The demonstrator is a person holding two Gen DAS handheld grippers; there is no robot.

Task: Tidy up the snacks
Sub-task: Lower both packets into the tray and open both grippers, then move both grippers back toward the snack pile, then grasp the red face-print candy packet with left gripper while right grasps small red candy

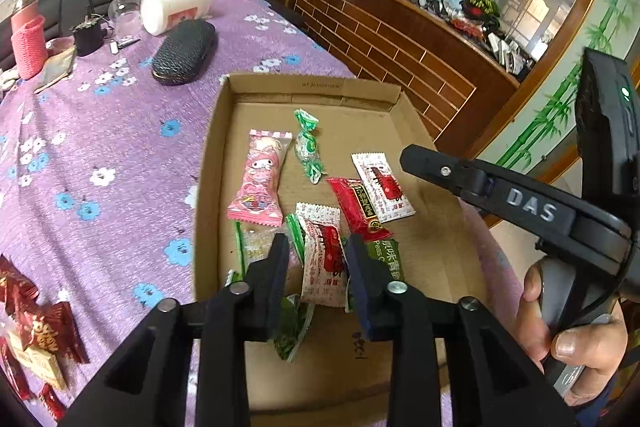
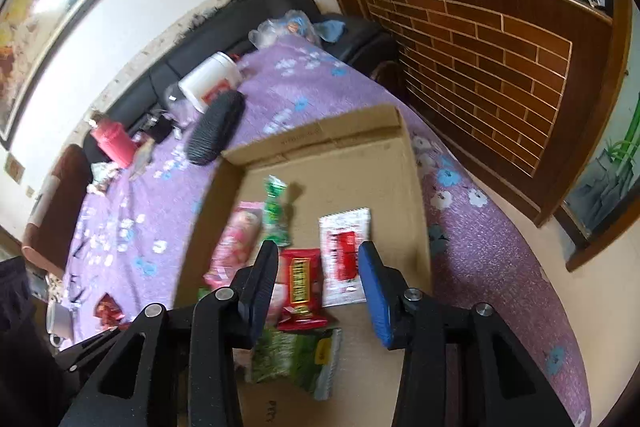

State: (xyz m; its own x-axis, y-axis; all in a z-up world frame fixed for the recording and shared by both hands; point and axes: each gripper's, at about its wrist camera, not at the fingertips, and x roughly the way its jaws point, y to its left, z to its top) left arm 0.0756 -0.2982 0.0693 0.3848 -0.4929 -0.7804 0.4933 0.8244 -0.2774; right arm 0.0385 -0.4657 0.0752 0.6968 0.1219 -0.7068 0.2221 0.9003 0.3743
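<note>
A shallow cardboard box (image 1: 224, 131) lies on the purple flowered cloth and holds several snacks. My left gripper (image 1: 318, 259) is open over the box, its fingers either side of a white-and-red packet (image 1: 322, 259) that lies below them. A pink packet (image 1: 262, 179), a green twisted candy (image 1: 308, 147), a red packet (image 1: 356, 207) and another white-and-red packet (image 1: 382, 187) lie beyond. My right gripper (image 2: 318, 263) is open and empty above the red packet (image 2: 300, 283) and the white-and-red packet (image 2: 344, 251). The box (image 2: 416, 187) and a green packet (image 2: 296, 359) also show there.
Red-wrapped snacks (image 1: 36, 331) lie on the cloth at lower left. A black case (image 1: 184, 51), a white jar (image 1: 176, 7), a pink bottle (image 1: 28, 39) and small items sit at the far end. A wooden brick-pattern counter (image 1: 400, 39) stands to the right. The right gripper's body (image 1: 520, 207) reaches in from the right.
</note>
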